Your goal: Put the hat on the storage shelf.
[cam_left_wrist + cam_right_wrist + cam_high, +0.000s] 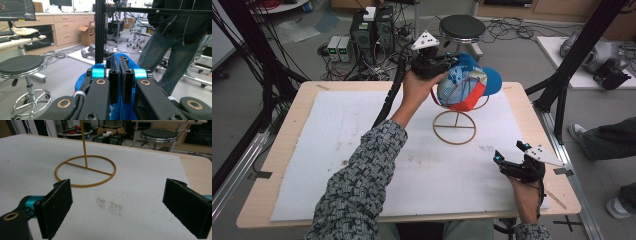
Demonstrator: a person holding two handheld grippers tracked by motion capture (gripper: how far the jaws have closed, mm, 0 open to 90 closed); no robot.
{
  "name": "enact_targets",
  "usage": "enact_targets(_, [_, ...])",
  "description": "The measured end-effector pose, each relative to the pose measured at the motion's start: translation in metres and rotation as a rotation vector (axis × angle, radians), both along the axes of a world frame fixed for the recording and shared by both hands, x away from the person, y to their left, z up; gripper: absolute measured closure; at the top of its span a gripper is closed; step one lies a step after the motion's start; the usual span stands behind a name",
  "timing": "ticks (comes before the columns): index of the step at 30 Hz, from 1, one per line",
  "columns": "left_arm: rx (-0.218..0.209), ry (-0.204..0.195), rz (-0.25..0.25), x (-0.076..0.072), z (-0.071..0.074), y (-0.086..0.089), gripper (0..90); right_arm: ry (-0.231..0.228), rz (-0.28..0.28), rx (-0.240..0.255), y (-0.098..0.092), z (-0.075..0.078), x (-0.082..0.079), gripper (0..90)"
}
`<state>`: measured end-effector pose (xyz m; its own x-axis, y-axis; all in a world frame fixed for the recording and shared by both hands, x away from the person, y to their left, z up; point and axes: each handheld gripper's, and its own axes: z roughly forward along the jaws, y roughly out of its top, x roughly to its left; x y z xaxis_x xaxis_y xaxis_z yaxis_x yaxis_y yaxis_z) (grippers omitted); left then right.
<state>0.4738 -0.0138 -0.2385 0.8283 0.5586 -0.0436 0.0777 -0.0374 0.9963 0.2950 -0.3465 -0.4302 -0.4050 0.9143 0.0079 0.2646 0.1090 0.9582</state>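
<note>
One cap (464,85) sits on the wire stand (455,125), the left gripper (447,62) clamped on its fabric; letting go remains. The right gripper (508,157) rests spread apart.

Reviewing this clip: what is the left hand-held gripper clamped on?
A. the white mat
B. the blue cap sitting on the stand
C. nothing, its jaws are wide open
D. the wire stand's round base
B: the left hand-held gripper is shut on the blue cap atop the wire stand; blue fabric shows between its closed jaws in the left gripper view.
</note>
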Motion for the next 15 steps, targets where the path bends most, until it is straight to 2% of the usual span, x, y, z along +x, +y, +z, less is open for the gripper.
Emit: enact_targets(15, [0.018, -0.02, -0.05, -0.009, -0.011, -0.013, 87.6, 0.004, 0.001, 0.0, 0.0, 0.0, 0.0, 8.1])
